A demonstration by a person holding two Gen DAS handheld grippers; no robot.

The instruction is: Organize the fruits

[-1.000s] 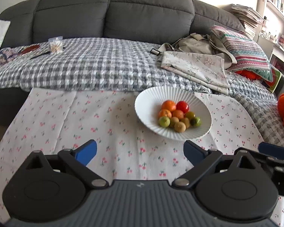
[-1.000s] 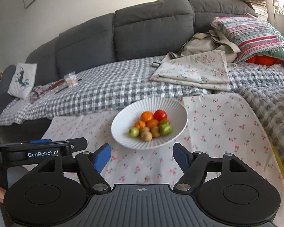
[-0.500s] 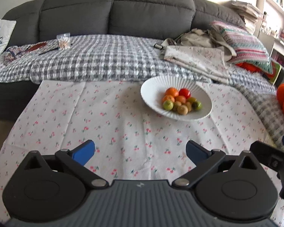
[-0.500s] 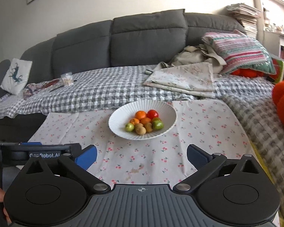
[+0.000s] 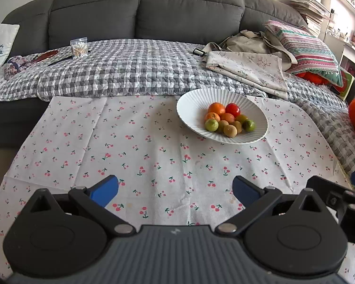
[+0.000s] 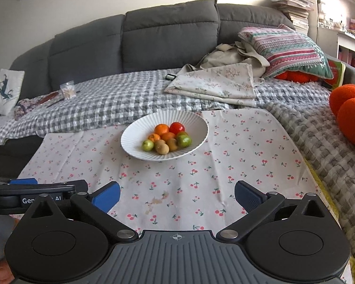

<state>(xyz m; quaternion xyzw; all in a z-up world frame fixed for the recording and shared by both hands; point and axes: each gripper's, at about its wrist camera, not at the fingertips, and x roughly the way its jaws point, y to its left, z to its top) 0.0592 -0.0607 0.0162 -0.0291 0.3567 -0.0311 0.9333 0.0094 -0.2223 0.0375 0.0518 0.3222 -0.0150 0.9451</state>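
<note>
A white ribbed bowl (image 5: 191,104) sits on the cherry-print cloth (image 5: 130,146), far right of middle. It holds several small fruits: oranges (image 5: 216,108), a red tomato (image 5: 233,110), green limes (image 5: 211,125) and brown kiwis (image 5: 230,130). The bowl also shows in the right wrist view (image 6: 135,132). My left gripper (image 5: 175,190) is open and empty, low over the near cloth. My right gripper (image 6: 177,196) is open and empty, also near the front, well short of the bowl.
A grey sofa with a checked blanket (image 5: 130,71) lies behind the cloth. Folded fabric (image 5: 248,71) and a striped pillow (image 5: 307,47) lie at the back right. Orange plush cushions (image 6: 352,113) sit at the right edge. A bag of cotton swabs (image 5: 79,48) lies far left.
Both grippers have drawn back from the bowl, so it looks smaller and farther. The right gripper's jaws opened wider. The fruits have not moved.
</note>
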